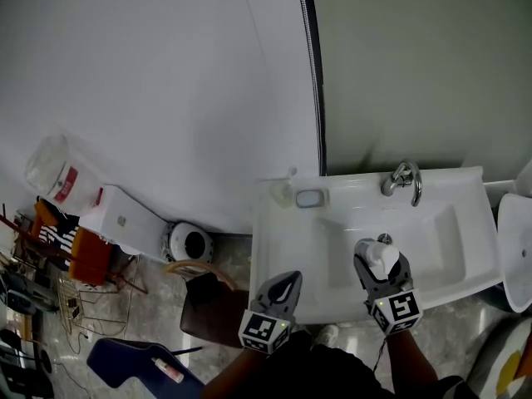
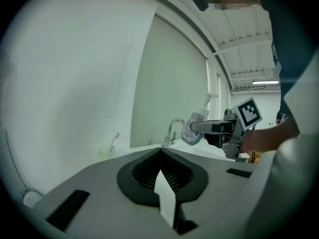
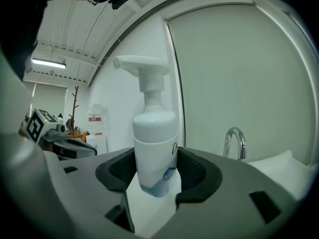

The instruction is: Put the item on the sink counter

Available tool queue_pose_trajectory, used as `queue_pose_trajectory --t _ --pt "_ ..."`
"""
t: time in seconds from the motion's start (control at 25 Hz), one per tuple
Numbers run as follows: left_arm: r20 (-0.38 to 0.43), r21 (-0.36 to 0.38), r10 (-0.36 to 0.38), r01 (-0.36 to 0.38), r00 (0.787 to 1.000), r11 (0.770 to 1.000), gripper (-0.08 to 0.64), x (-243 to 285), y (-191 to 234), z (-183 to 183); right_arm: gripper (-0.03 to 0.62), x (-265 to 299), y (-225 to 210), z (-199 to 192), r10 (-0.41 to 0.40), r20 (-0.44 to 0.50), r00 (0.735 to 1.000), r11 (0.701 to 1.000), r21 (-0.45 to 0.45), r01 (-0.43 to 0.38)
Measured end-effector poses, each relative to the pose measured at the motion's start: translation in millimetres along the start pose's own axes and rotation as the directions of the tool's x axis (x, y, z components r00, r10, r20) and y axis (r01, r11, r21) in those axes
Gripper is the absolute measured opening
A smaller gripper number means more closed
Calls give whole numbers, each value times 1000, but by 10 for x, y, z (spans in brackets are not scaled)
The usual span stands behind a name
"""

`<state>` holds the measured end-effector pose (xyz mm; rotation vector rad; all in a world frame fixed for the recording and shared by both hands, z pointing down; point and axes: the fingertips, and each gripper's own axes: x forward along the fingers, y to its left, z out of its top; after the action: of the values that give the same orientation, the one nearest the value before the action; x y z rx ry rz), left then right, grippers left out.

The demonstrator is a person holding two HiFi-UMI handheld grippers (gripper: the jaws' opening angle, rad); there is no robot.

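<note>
Two grey grippers are in front of me over the white ceramic sink [image 1: 274,248]. The right gripper [image 3: 156,153] is clamped on the white plastic pump bottle [image 3: 154,128]: its dark ribbed pads [image 3: 197,171] stand fairly wide and press on both sides of the bottle's lower body. The left gripper [image 2: 160,153] has its jaws brought together at the tips with nothing between them, and it sits at the sink's front-left corner.

The bottle stands upright in the grip, held above the basin near its front edge, with the curved chrome tap [image 1: 405,179] at the back edge beyond it. It is a smooth round white bottle with a white pump head, its spout pointing to my left in the right gripper view, and a blue patch near the base.

On the bottle's front I read a dark script "D"; the rest curves out of sight. From the left gripper view the label's small print is too fine to read.
</note>
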<state>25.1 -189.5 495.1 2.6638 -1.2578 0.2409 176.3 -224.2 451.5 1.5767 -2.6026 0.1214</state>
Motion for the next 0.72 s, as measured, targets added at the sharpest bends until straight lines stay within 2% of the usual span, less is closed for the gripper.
queue_pose_trajectory --t 0.16,0.36,0.52,0.72 --pt "-16 -14 -2 2 1000 1000 12 108 195 -53 258 209 -97 -17 -20 -8 1000 1000 -14 20" --pt "14 -16 17 -17 1000 1000 12 321 518 -15 258 556 -244 -143 -30 -37 999 1000 -6 30" --pt "11 -41 24 -23 1000 999 14 444 734 -40 258 855 -307 -238 -13 -68 998 1000 27 15" --pt "0 -75 41 -41 999 996 12 501 969 -123 258 1255 -390 -377 -12 -87 996 1000 22 14"
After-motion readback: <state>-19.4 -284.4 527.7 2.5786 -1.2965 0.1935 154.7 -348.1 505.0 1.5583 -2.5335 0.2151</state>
